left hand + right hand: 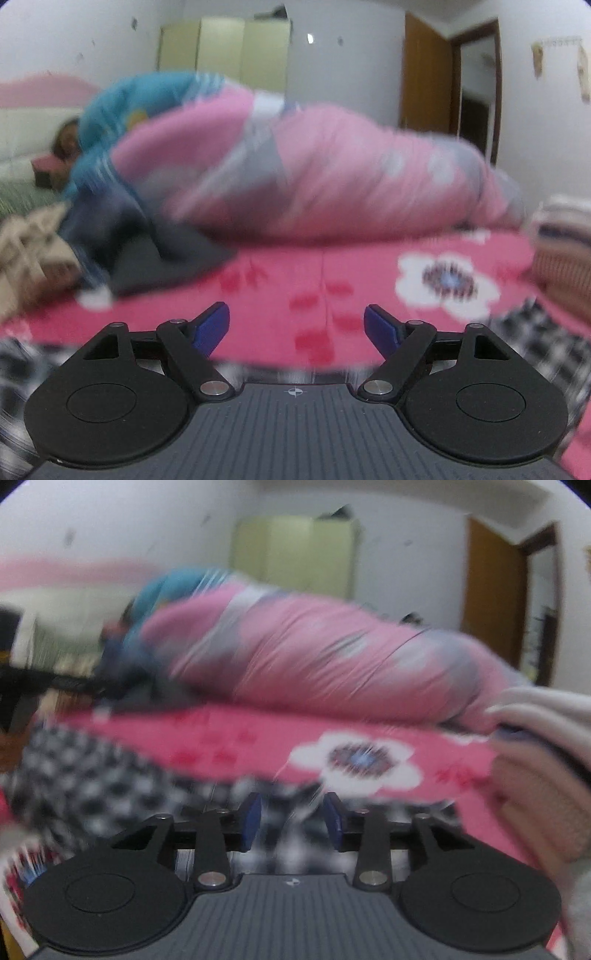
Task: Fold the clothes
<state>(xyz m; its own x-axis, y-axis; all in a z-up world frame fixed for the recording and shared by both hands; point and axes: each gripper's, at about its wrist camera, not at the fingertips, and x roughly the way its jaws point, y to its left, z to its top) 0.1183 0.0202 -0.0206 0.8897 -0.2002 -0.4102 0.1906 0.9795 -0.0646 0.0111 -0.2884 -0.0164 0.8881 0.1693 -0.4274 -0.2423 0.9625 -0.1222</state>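
Left hand-held gripper spread wide, holding nothing. Right hand-held gripper partly open over the checked garment at the bed's near edge; grip unclear through blur. Probably taking hold of an edge; fold stage unclear. Beyond: floral bed sheet, pink quilt, folded stack, wardrobe, door.

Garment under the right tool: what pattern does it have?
Black-and-white check, best seen in the right wrist view.
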